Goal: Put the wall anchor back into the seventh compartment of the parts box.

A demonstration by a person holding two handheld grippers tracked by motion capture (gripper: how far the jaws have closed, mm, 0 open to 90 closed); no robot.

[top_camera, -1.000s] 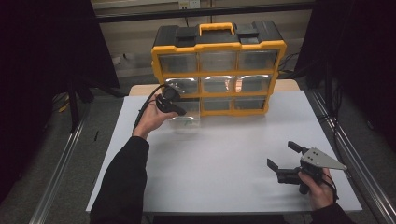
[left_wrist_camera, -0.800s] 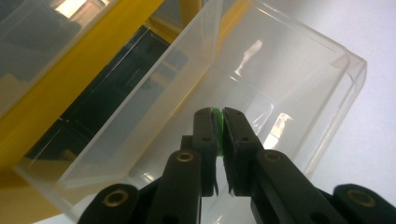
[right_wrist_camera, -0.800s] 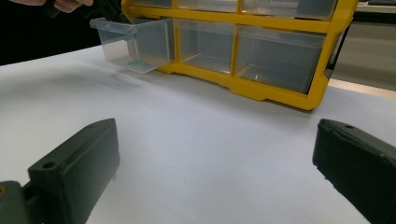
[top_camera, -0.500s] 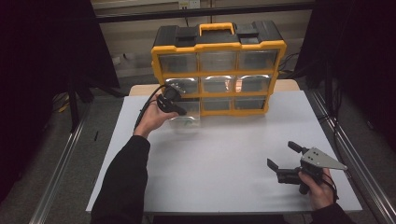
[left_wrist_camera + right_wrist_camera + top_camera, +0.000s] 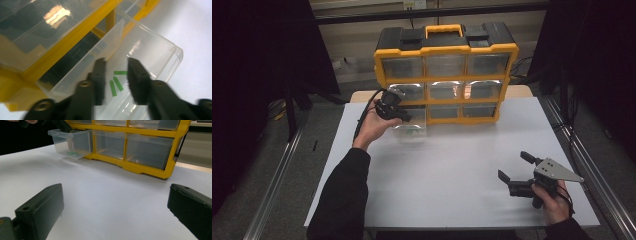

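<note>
- Organiser cabinet (image 5: 446, 80), yellow frame, black top: stood just beyond the jaws of the left gripper (image 5: 116, 62) and well ahead of those of the right gripper (image 5: 513, 165).
- Carry handle (image 5: 443, 31), yellow: sat on the cabinet's top, above and past the left jaws.
- Shut clear drawers (image 5: 484, 64): in the cabinet's three rows; two bottom-row ones faced the gap between the right jaws.
- White table (image 5: 452, 165): lay under both pairs of jaws and bore the cabinet at its far edge.
- Metal floor rail (image 5: 272, 185): ran beside the table, well outside the left jaws.
</note>
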